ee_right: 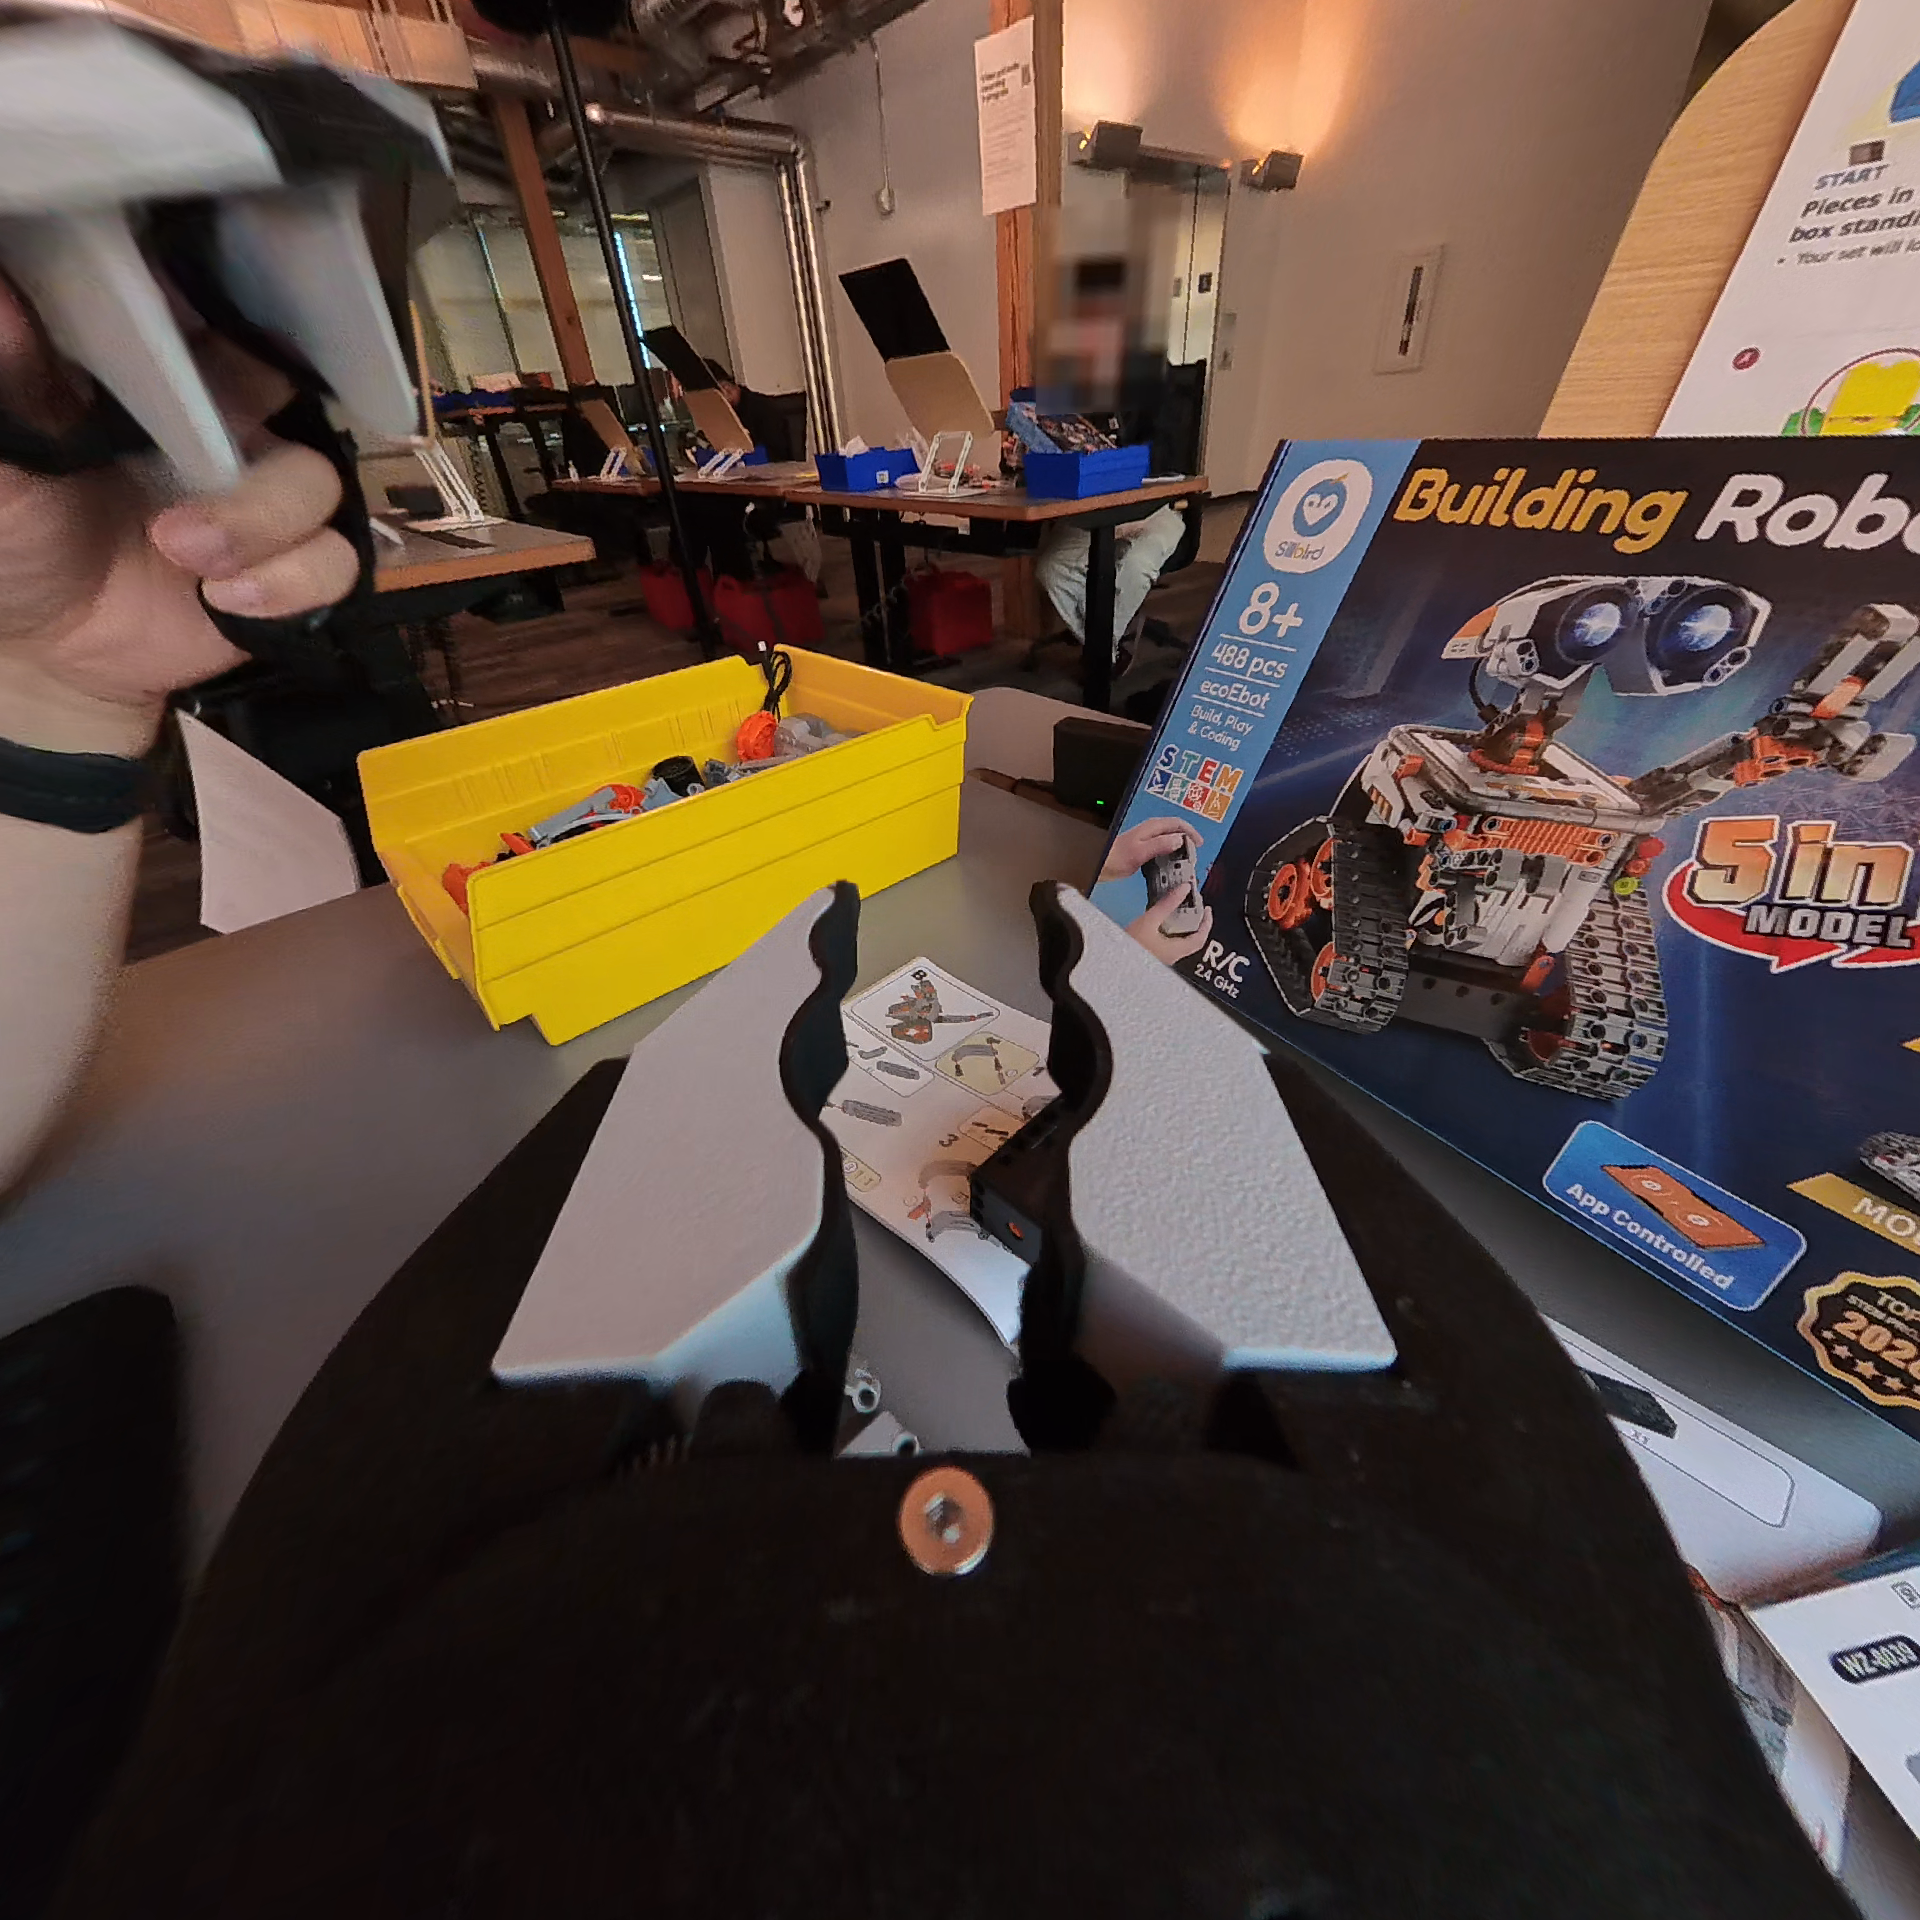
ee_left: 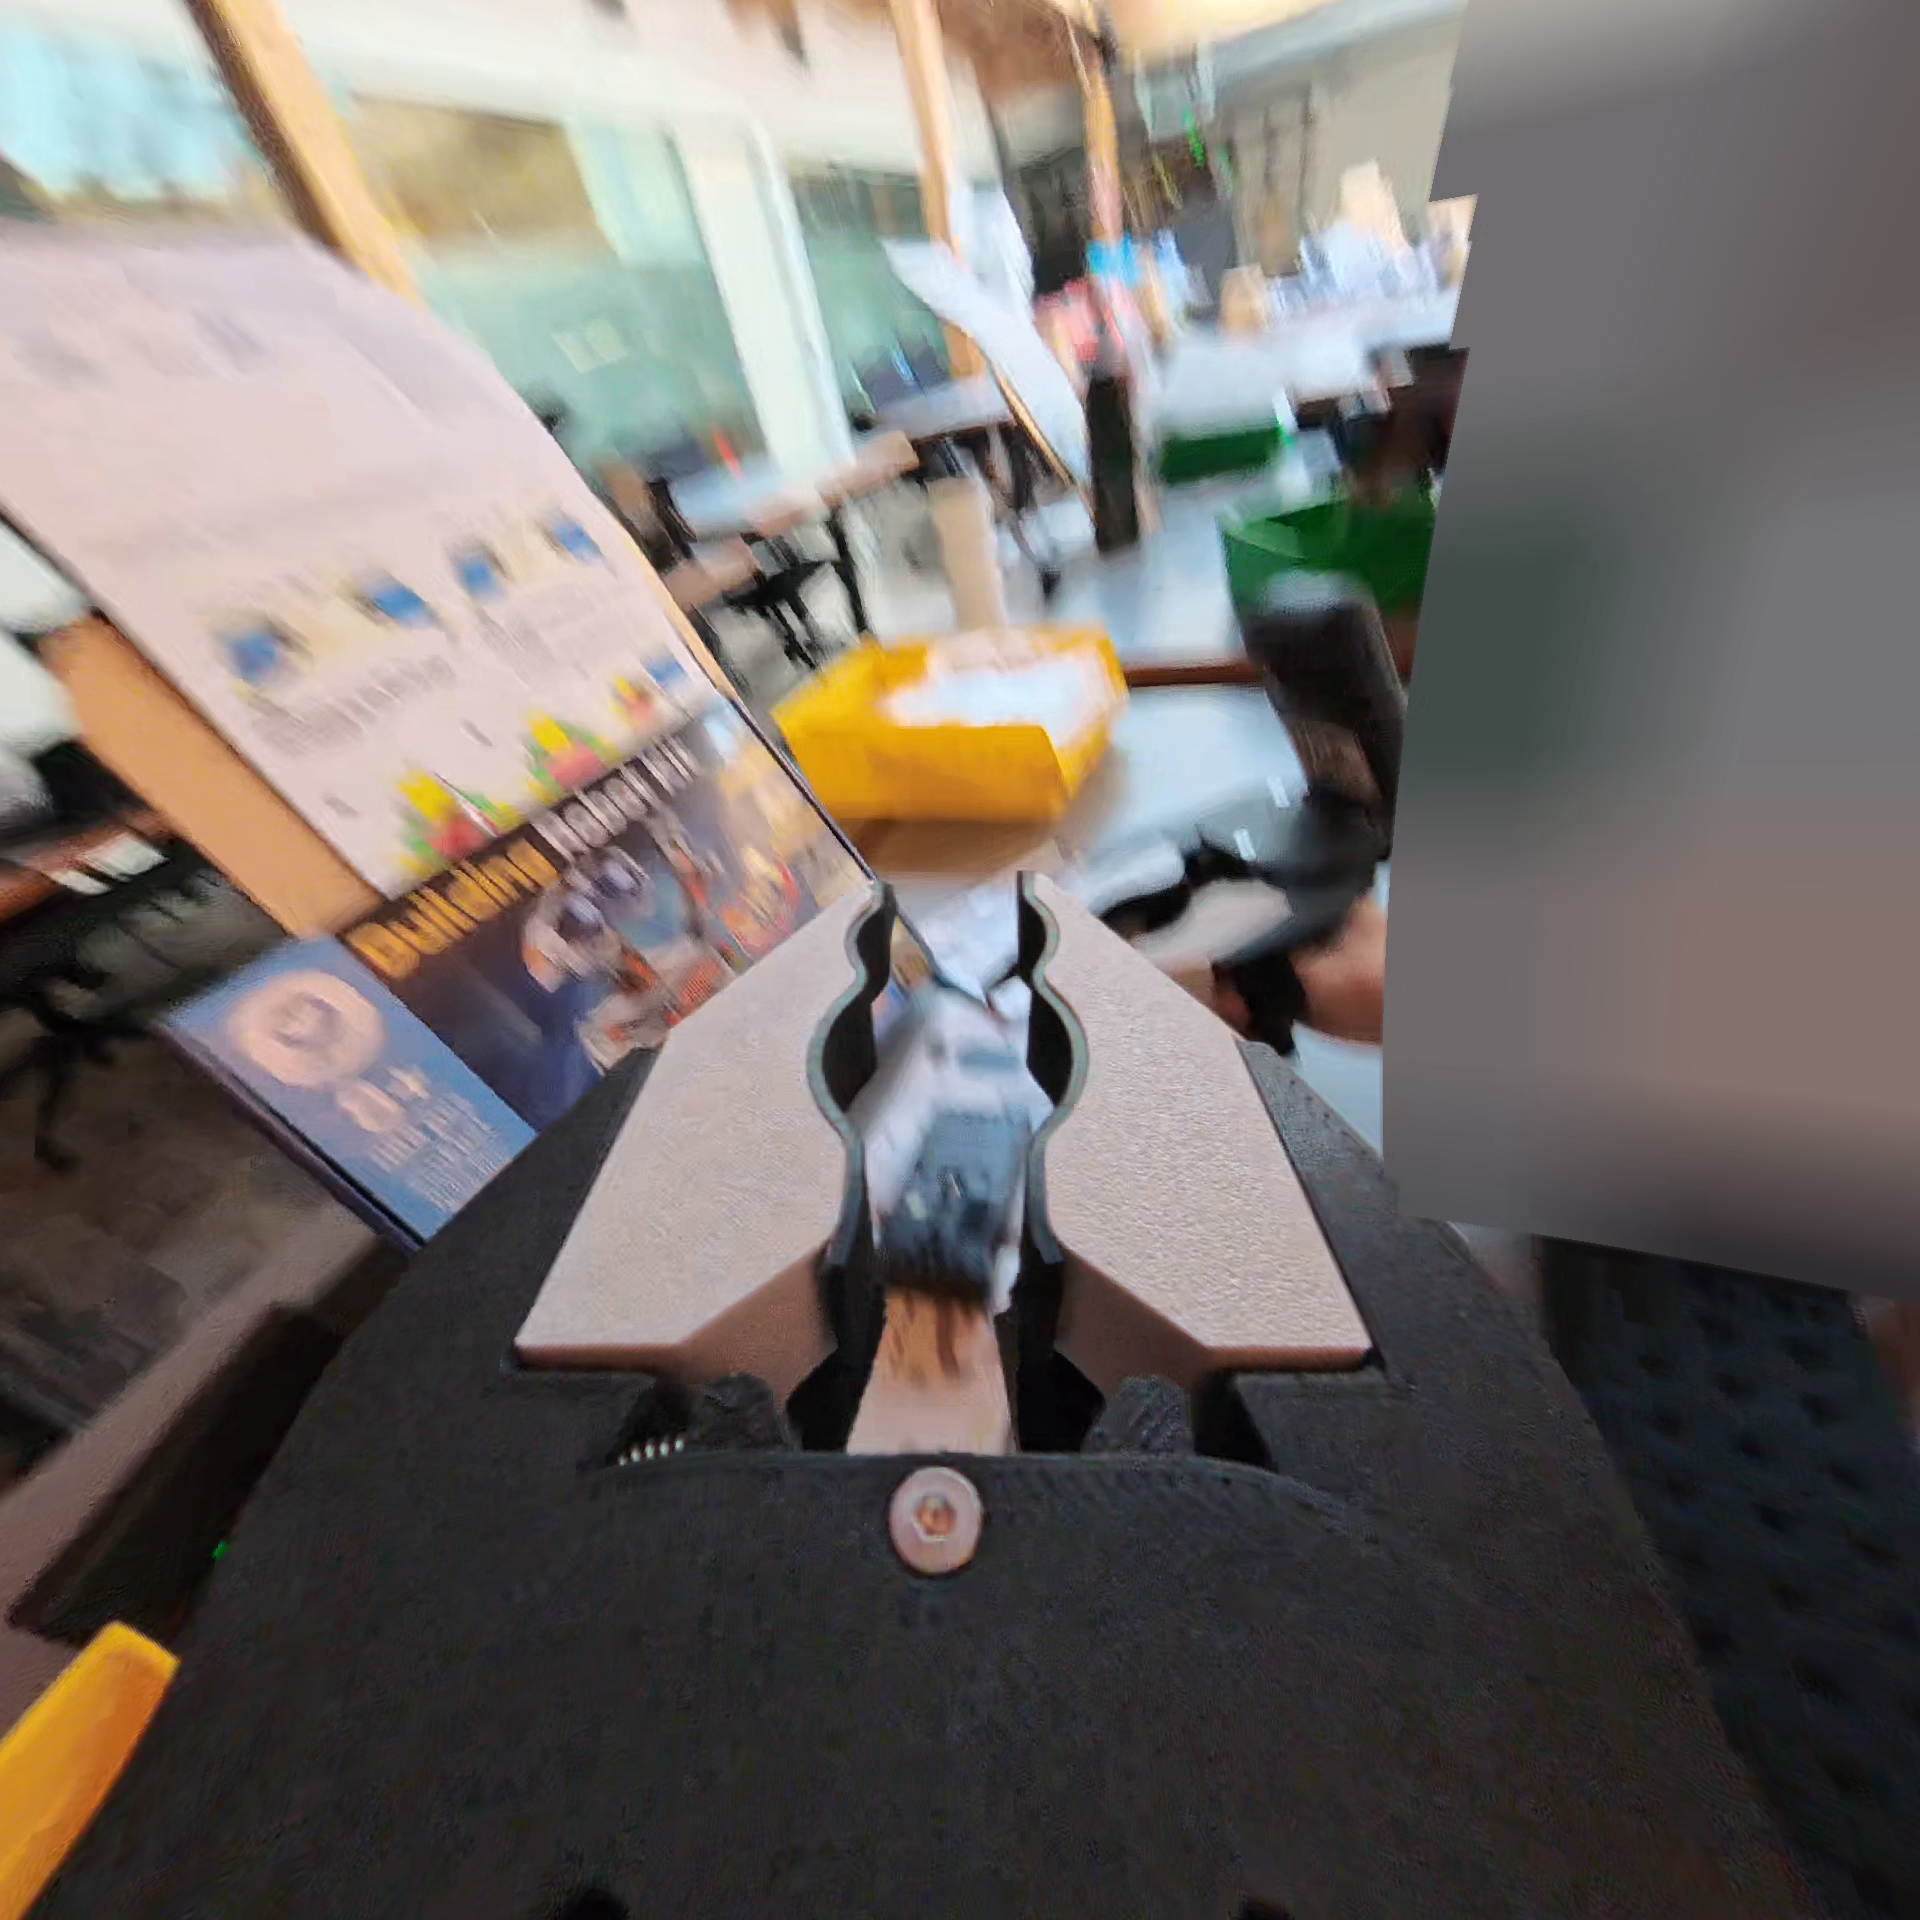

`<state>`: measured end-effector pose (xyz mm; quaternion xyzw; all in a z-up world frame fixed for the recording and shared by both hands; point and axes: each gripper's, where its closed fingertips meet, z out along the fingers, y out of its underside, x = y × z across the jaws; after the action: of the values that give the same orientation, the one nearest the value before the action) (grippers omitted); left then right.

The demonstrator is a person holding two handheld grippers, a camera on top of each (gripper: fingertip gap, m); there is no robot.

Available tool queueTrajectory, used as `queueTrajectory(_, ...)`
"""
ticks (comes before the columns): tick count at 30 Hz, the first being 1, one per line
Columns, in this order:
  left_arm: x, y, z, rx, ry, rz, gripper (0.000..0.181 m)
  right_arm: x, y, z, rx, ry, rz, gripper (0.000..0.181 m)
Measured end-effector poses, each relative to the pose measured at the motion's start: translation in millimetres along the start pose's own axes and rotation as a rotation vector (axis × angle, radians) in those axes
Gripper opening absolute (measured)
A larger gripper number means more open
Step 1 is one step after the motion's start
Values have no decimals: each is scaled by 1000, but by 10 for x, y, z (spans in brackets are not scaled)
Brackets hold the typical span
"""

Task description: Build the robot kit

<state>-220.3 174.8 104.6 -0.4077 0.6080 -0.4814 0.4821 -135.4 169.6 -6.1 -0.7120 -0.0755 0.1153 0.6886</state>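
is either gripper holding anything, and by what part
Nothing is gripped. The right gripper is open above the instruction sheet, with a black block beside one finger. The left gripper is open, raised off the table.

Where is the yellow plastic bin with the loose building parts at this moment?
In the right wrist view the yellow plastic bin stands on the grey table, left of the upright toy box, beyond the open right gripper.

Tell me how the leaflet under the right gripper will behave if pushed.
The leaflet looks thin, with a curled near edge, so it probably bends rather than slides stiffly. A black block sits on it and may pin or drag it. The table looks smooth, so it could skid.
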Motion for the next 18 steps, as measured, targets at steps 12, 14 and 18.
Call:
queueTrajectory(12, -192, -164, 33, 82, -133, -3, 50, -307, 343, 111, -144, -109, -30, 30)
queueTrajectory(14, -150, -130, 58, 74, -85, -9, 48, -292, 368, 168, -148, -115, -17, 29)
queueTrajectory(18, -182, -152, 50, 113, -54, -63, 37, -254, 319, 273, -87, -117, -92, 32)
